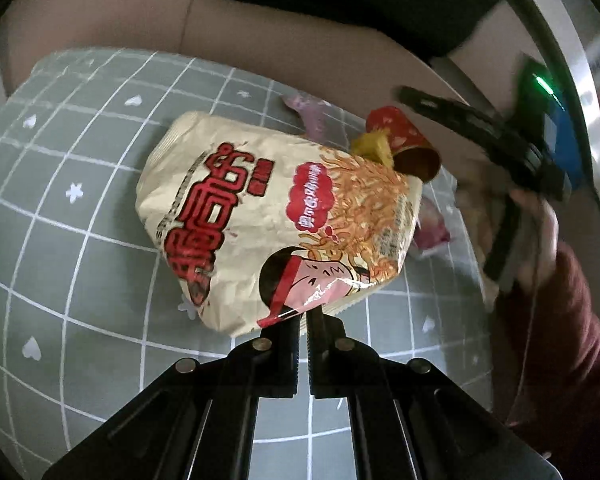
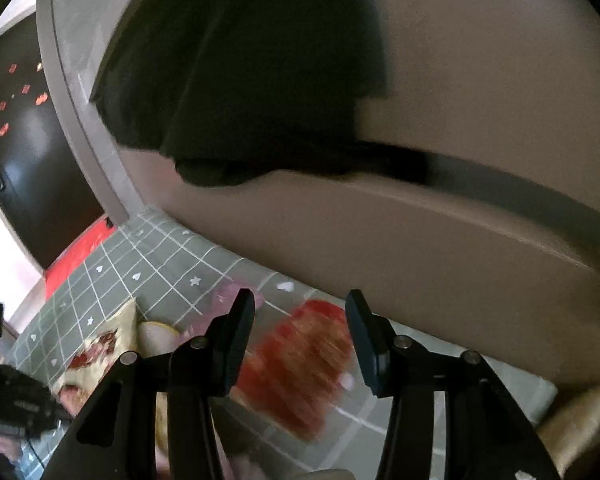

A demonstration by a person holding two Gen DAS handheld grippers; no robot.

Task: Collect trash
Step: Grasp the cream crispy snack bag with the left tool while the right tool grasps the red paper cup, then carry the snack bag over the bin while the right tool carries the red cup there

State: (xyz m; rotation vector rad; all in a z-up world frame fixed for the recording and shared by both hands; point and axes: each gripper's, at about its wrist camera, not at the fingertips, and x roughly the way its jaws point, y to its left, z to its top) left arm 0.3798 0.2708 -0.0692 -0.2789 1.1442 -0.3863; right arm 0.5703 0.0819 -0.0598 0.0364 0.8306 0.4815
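My left gripper [image 1: 303, 314] has its fingers [image 1: 278, 350] pinched shut on the near corner of the cream noodle bag [image 1: 268, 216], which hangs over the grey checked surface [image 1: 80, 220] in front of the cardboard box [image 1: 260, 44]. My right gripper [image 2: 300, 332] holds its fingers [image 2: 236, 340] well apart with nothing pressed between them, above a blurred red wrapper [image 2: 300, 364] lying on the surface. In the left wrist view, a red cup [image 1: 404, 140] on its side and a purple wrapper [image 1: 312, 114] sit just behind the bag.

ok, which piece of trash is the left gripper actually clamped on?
The cream noodle bag: the left gripper pinches its bottom edge. The red cup and purple wrapper lie beyond it, untouched.
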